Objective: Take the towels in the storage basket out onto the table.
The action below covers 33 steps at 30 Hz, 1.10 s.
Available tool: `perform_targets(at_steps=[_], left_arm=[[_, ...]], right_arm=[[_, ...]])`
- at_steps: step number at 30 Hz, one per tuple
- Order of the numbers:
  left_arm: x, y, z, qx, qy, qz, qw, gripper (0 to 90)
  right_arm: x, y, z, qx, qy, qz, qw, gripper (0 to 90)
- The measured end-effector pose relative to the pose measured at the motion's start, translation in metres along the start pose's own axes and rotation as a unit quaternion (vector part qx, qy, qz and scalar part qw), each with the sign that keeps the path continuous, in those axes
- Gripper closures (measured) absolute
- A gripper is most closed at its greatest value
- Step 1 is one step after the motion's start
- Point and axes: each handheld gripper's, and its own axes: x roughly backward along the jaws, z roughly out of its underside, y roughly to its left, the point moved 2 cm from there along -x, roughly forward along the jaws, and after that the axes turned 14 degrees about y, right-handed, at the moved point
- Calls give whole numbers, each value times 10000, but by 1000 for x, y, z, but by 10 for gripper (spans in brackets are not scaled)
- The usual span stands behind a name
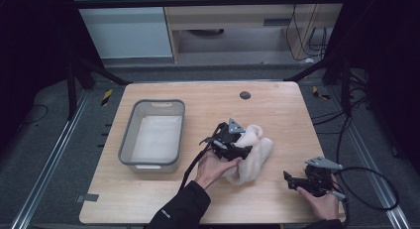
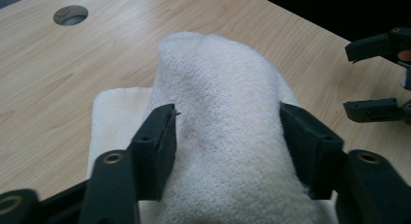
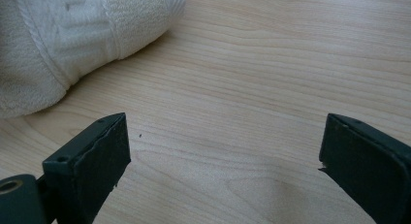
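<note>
A white terry towel (image 1: pixel 257 152) lies bunched on the wooden table (image 1: pixel 277 115), right of centre. My left gripper (image 1: pixel 243 141) reaches into it from the left. In the left gripper view, a raised fold of the towel (image 2: pixel 223 88) bulges between the two black jaws, which press on it from both sides; my left gripper (image 2: pixel 225 127) is shut on it. My right gripper (image 1: pixel 289 182) hovers low near the front right of the table, open, with bare wood between its jaws (image 3: pixel 223 141). The towel's edge (image 3: pixel 58 35) lies off to its upper left. The right gripper (image 2: pixel 373 73) also shows beyond the towel.
A grey plastic bin (image 1: pixel 128 135) with a pale lining stands on the left half of the table. A round cable hole (image 1: pixel 244 95) sits near the far edge. The right gripper's cable (image 1: pixel 376 189) loops off the table's right side.
</note>
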Motion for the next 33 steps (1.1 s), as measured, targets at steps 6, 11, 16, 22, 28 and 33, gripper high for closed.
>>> perform_targets(at_steps=[6,11,16,22,28,33], left_arm=[[-3,2,4,116,24,118,9999,271],[7,1,5,134,-62,181,9997,223],[25,3,5,173,-231,210,9994,204],[51,9,8,234,-509,157,9983,192],[73,16,16,270,-759,65,9967,192],[87,23,30,270,-827,-65,9962,192]], right_arm=[[0,0,0,-12,26,20,10000,38],[0,0,0,-16,35,25,10000,38],[0,0,0,-41,21,10,10000,38],[0,-1,0,-38,11,36,10000,38],[1,-1,0,-42,5,39,10000,38],[1,-1,0,-57,14,39,10000,37]])
